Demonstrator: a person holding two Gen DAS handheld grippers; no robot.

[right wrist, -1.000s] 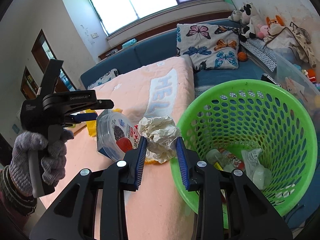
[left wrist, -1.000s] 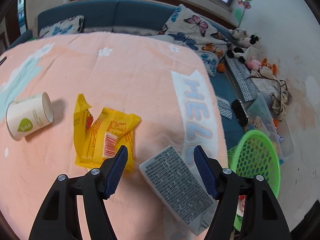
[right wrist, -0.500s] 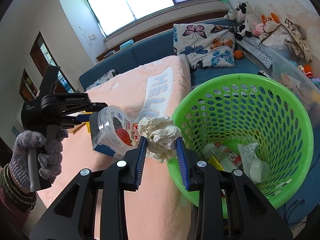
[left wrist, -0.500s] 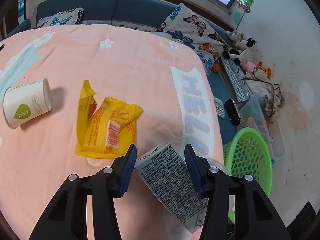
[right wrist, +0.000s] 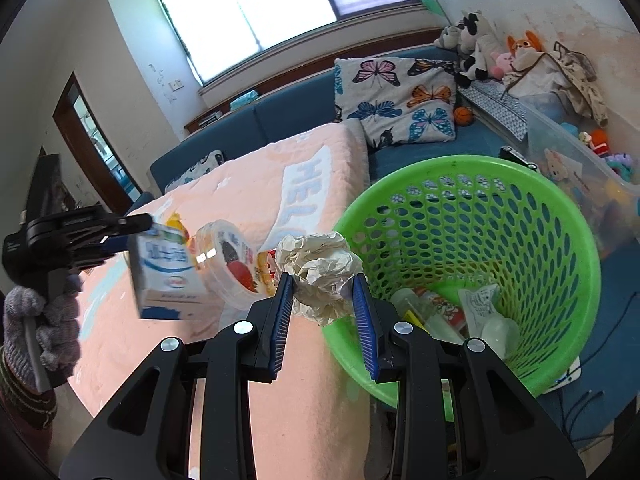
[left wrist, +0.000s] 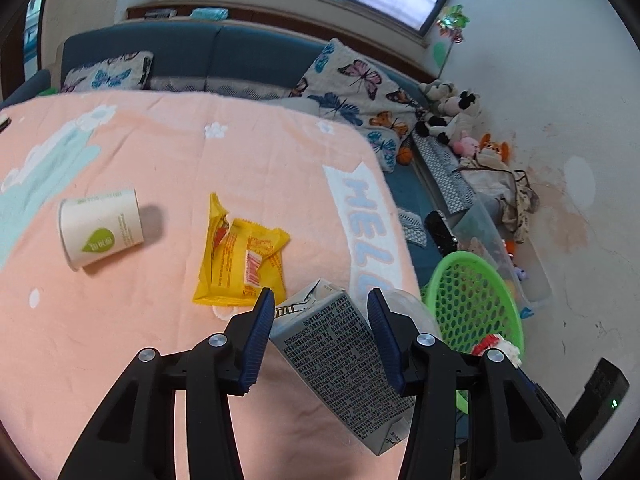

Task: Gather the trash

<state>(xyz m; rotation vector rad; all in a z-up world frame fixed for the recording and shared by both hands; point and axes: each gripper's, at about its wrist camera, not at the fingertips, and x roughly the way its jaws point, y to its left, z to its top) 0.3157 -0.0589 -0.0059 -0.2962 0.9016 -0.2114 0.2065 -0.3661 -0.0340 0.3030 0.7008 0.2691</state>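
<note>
Milk carton (left wrist: 340, 356) sits tilted, clamped in the left gripper (left wrist: 322, 334) above the peach blanket (left wrist: 160, 160). Crumpled paper ball (right wrist: 320, 276) is pinched by the right gripper (right wrist: 323, 312), right at the green basket's (right wrist: 568, 240) rim.

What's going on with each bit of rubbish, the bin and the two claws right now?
Milk carton: lifted, clamped in left gripper.
Paper ball: crumpled, clamped in right gripper, at the basket's rim.
Basket: upright, partly filled.
Paper cup: on its side.
Yellow wrapper: torn open, lying flat.
Plastic tub: tipped on its side.
</note>
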